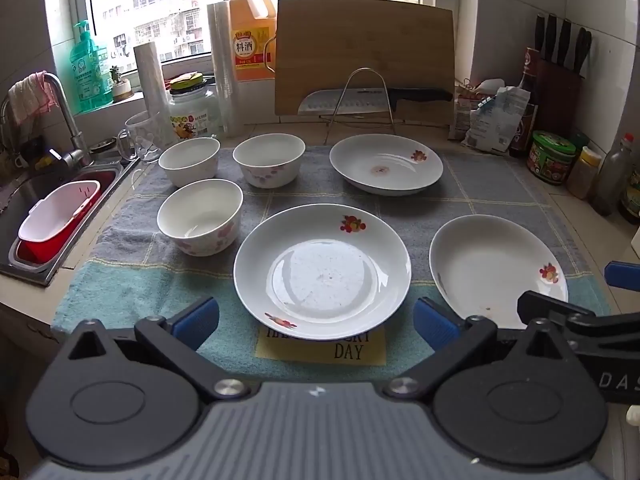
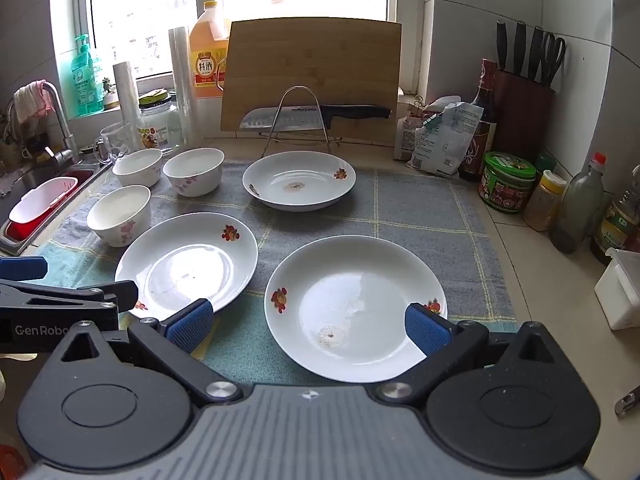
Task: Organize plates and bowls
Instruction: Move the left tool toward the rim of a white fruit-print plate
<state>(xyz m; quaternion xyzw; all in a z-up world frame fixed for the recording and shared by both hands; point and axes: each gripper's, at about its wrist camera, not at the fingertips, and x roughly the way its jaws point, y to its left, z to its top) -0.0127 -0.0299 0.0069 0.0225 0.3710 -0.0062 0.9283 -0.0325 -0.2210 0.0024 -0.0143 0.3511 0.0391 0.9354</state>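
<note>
A: Item one, claws. State?

B: Left gripper [image 1: 316,320] stood with its jaws spread wide, nothing between the pads. Right gripper [image 2: 310,326] likewise wide apart and empty. Both were tilted down toward the towel [image 1: 480,184].

A: Item two, plates. Position relative to each claw?

B: Three listed. The near plate [image 1: 322,266] lay straight ahead of the left gripper, its near rim just beyond the blue fingertips [image 1: 196,320]. The right-hand plate [image 2: 354,308] lay straight ahead of the right gripper, with the right-side pad overlapping its rim in the right wrist view; contact could not be confirmed. The far plate [image 1: 386,163] sat well beyond both, ahead and between them.

A: Axis and heading?

B: Round pieces, so no long axis; all three sat flat, mouths up.

A: Item three, bowls?

B: Three upright, ahead and to the left of the left gripper: front bowl [image 1: 200,216], back-left bowl [image 1: 189,161], back-right bowl [image 1: 269,160]. Close together; whether any touched could not be told.

A: Which hand served which?

B: By judgement, the left was nearer the bowls and the near plate, the right nearer the right-hand plate. Nothing was stacked yet.
</note>
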